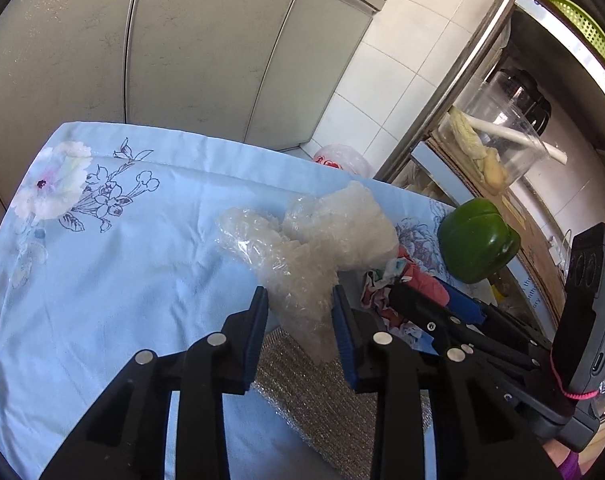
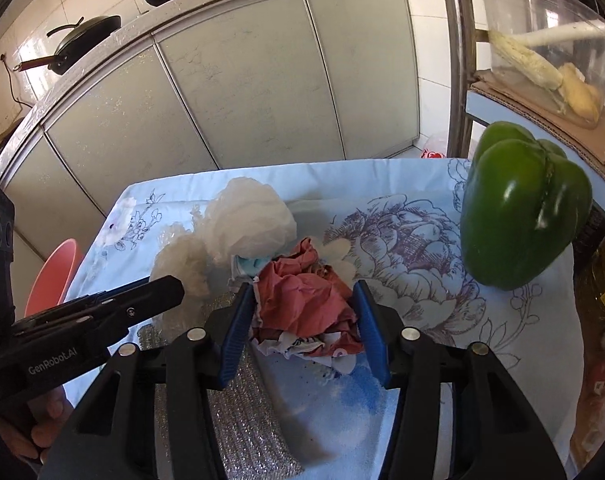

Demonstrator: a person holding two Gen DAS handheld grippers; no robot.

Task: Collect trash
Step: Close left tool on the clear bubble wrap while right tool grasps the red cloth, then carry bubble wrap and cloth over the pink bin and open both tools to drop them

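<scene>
On the blue flowered tablecloth (image 1: 122, 280) lies a crumpled wad of clear plastic (image 1: 302, 248). My left gripper (image 1: 300, 300) straddles its near end, both blue pads against the plastic. A white plastic bag (image 2: 250, 216) sits bunched just behind it. To the right a ball of crumpled red paper (image 2: 298, 280) rests on the cloth. My right gripper (image 2: 302, 300) is closed around it, pads touching both sides. The right gripper's black finger (image 1: 422, 304) shows beside the left one, with the red paper (image 1: 418, 276) beyond it.
A green bell pepper (image 2: 522, 208) stands at the table's right edge. A silver scouring pad (image 2: 242, 412) lies under the grippers. A pink basin (image 2: 54, 276) sits below the table's left side. Grey cabinets stand behind, and a metal shelf with a clear jug (image 1: 510, 128) at right.
</scene>
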